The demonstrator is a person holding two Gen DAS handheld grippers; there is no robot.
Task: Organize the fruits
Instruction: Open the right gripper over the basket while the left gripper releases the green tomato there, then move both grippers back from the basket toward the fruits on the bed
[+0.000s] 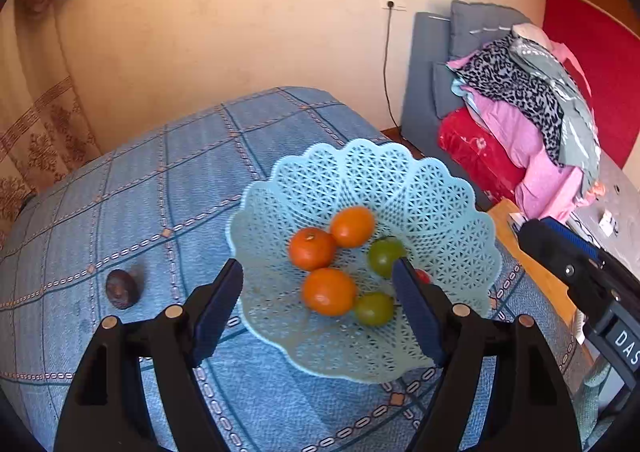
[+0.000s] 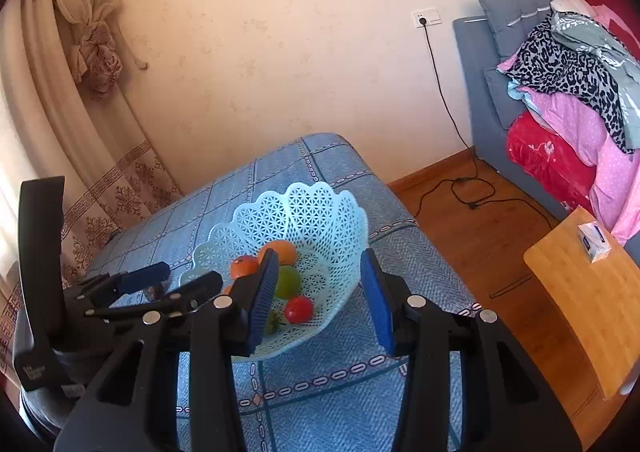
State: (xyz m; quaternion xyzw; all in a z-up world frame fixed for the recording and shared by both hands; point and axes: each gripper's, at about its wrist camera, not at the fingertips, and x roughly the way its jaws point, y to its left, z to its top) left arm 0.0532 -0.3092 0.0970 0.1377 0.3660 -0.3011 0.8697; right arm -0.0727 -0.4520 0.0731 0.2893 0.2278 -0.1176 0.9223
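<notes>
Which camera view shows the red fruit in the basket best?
The right wrist view: there the red fruit lies fully visible near the front wall of the basket. In the left wrist view only a small red sliver shows behind the left claw's finger.

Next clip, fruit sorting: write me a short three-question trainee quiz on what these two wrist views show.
1. How many orange round fruits lie in the pale blue lattice plastic basket?
2. True or false: the dark brown oval fruit lies inside that basket.
3. Which tool has something between its pads: A left tool, B right tool, C neither?

Key: 1. Three. 2. False; it lies on the blue checked tablecloth, left of the basket in the left wrist view. 3. C; both are open and hold nothing.
</notes>
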